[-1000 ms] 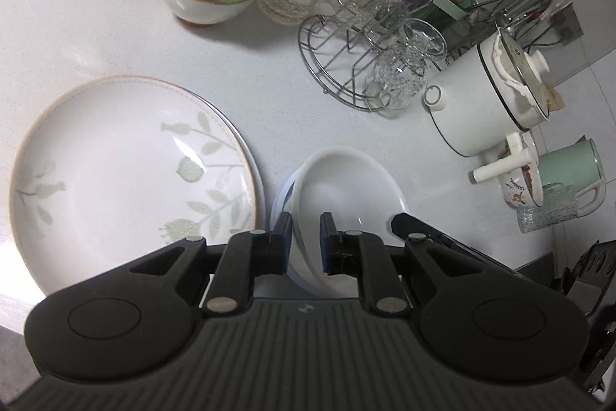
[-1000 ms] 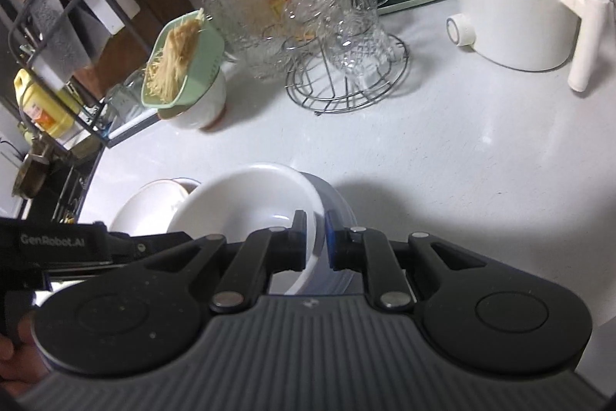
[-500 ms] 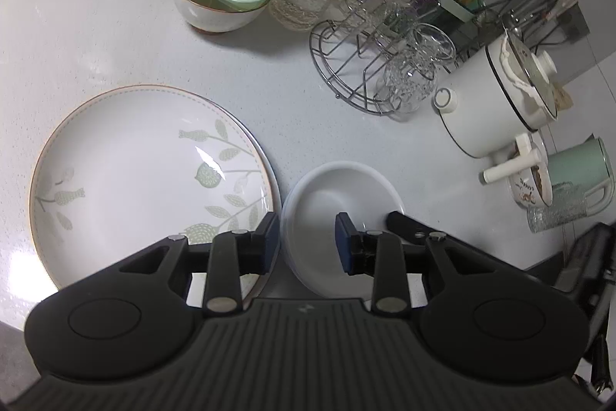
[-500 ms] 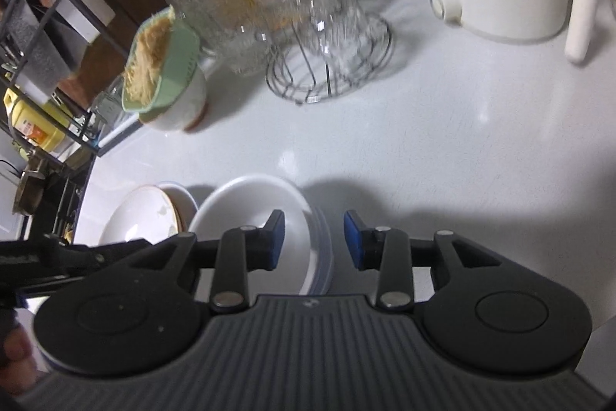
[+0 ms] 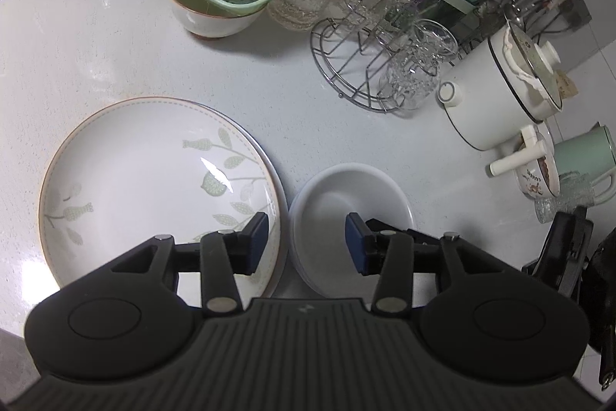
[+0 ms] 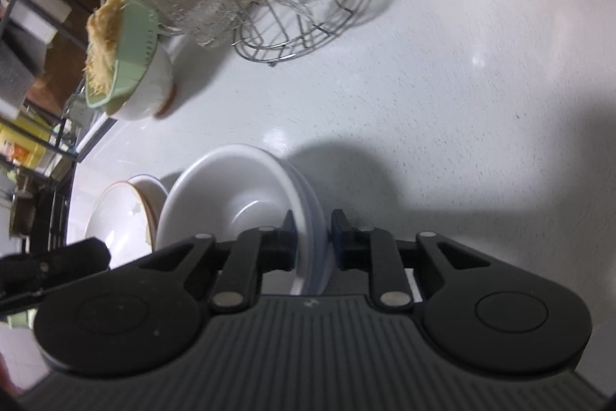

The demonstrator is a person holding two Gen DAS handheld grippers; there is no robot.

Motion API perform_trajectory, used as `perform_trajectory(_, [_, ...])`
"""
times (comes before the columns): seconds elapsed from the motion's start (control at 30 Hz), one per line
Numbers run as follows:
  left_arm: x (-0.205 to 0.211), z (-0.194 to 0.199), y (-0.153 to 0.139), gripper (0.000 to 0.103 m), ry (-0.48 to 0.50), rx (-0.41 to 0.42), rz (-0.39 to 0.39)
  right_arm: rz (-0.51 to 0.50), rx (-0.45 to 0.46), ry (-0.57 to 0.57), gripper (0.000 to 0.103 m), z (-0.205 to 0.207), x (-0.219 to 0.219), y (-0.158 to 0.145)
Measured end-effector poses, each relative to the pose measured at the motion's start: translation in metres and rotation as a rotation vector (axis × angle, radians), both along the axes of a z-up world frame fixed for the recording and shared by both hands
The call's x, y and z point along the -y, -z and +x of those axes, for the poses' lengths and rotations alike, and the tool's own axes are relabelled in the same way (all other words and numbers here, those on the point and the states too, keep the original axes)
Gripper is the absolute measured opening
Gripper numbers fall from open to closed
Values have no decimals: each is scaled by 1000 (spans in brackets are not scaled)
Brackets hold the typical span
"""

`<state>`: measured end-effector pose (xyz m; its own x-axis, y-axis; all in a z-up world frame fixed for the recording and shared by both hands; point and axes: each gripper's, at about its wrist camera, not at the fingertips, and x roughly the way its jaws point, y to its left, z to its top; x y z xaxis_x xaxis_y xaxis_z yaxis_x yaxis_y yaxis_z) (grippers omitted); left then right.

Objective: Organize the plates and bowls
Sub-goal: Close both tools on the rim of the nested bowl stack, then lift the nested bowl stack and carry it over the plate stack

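The stack of white bowls (image 5: 348, 195) sits on the white counter (image 5: 115, 45) just to the right of the leaf-patterned plate (image 5: 154, 187), the two rims almost touching, and it lies directly ahead of and below both tools. The right gripper (image 6: 312, 237) is the nearer one: its jaws straddle the stack's right-hand rim, one finger inside the top bowl and one outside, closed in close to the rim edges, though the view does not settle whether the pads actually press the porcelain or stand a hair off. The left gripper (image 5: 306, 241) hangs above the gap between plate and bowls with its jaws spread wide and nothing between them; its left finger overlaps the plate's near rim and its right finger overlaps the bowl's near rim in the picture. Any lift probably turns on the right tool's hold at that one edge, since a stack taken by a single side will likely want to tip away from the grip. The bowls are round, so no long axis matters; the rim line runs roughly along the fingers. How many bowls are nested is hard to count, and the near part of the stack is hidden behind both tool bodies. A second plate seems to lie under the patterned one, but only a sliver shows.
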<state>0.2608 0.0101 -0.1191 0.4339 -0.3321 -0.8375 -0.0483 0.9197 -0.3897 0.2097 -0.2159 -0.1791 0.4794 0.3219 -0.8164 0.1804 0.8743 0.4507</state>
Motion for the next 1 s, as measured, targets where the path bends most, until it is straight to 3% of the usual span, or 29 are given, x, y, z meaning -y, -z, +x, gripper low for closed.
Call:
perform_trajectory(0.4, [30, 12, 4, 51, 101, -8, 11, -85, -5, 14, 15, -5, 16, -8])
perform_trajectory(0.7, [70, 19, 30, 60, 232, -48, 39, -125, -8, 69, 14, -23, 42, -14])
perform_trajectory(0.77, [83, 19, 33, 59, 269, -20, 60, -123, -12, 83, 14, -27, 49, -12])
perform_trajectory(0.93, [105, 20, 49, 57, 310, -37, 101, -109, -9, 122, 14, -35, 63, -9])
perform_trajectory(1.0, [110, 20, 54, 50, 310, -38, 97, -105, -7, 127, 14, -37, 65, -8])
